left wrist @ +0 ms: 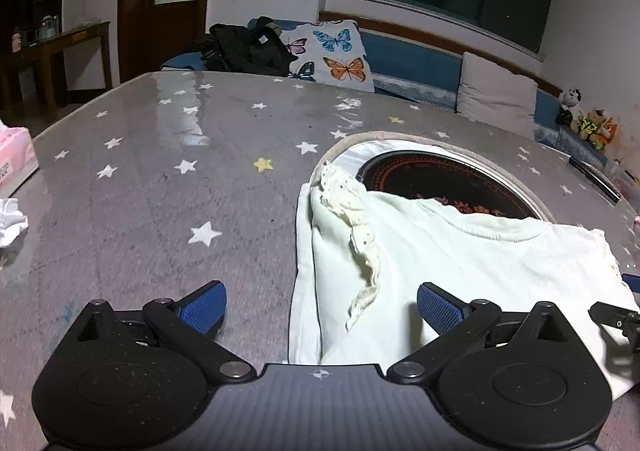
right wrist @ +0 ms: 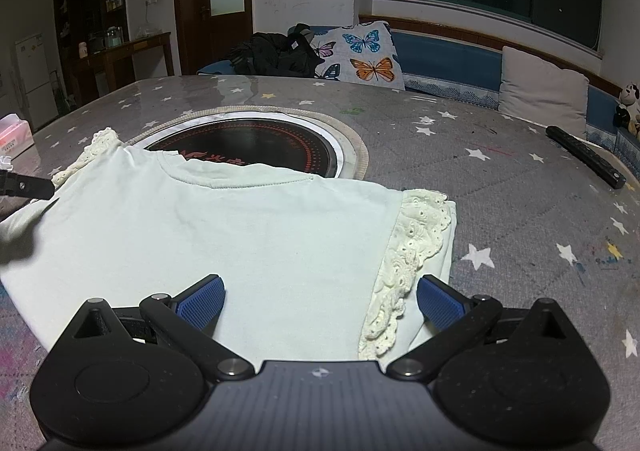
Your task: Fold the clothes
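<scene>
No legible text; red marks on cooktop (right wrist: 248,147) too blurred.

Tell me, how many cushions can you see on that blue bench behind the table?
2. The butterfly cushion leans at the bench's left end beside a black bag; the plain grey cushion leans further right, near the stuffed toys. The bag may hide more.

Soft matt cotton on the pale shirt (right wrist: 224,235), rough eyelet lace along its sleeve (right wrist: 416,251); the starred table cover (left wrist: 160,179) shines glossy, and the grippers' blue pads (right wrist: 202,301) look ribbed rubber.
</scene>
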`<state>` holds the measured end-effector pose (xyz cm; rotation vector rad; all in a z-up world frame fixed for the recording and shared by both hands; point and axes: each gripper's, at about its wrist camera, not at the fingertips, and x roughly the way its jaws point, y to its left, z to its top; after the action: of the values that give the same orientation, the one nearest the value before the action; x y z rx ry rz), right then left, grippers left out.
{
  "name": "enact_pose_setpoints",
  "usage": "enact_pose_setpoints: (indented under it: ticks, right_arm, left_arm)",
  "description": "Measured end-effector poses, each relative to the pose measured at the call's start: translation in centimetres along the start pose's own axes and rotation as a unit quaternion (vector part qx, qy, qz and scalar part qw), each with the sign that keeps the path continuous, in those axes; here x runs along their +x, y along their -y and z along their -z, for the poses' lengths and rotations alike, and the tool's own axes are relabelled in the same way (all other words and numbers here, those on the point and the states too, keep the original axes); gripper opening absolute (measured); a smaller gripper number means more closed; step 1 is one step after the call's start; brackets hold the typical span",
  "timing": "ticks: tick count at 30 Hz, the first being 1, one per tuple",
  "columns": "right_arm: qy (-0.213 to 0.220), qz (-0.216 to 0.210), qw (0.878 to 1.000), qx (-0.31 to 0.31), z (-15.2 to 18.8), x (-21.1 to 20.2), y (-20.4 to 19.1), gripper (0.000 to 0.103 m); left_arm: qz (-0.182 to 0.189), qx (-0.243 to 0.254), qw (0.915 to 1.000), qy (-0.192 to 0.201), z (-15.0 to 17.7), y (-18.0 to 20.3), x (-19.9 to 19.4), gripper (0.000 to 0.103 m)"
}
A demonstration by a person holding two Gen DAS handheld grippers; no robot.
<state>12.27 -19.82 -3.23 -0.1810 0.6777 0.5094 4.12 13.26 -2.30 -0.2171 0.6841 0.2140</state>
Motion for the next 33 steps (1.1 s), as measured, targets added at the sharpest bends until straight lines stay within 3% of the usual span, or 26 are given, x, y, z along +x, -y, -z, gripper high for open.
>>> enact_pose_setpoints:
  ticks: [12,33]
  right_arm:
    - [0.000,0.000,1.000,-0.001,0.0,0.1,0.0,0.103]
    - [-0.002,0.002,1.000,-0.005,0.0,-0.1,-0.2,0.103]
  left_arm:
    - [-0.031,0.001,0.9995,-0.007,1.5,0.2,-0.4,0.103]
    - [-0.050,0.014,0.9983,0.027,2.7,0.7,-0.2,0.103]
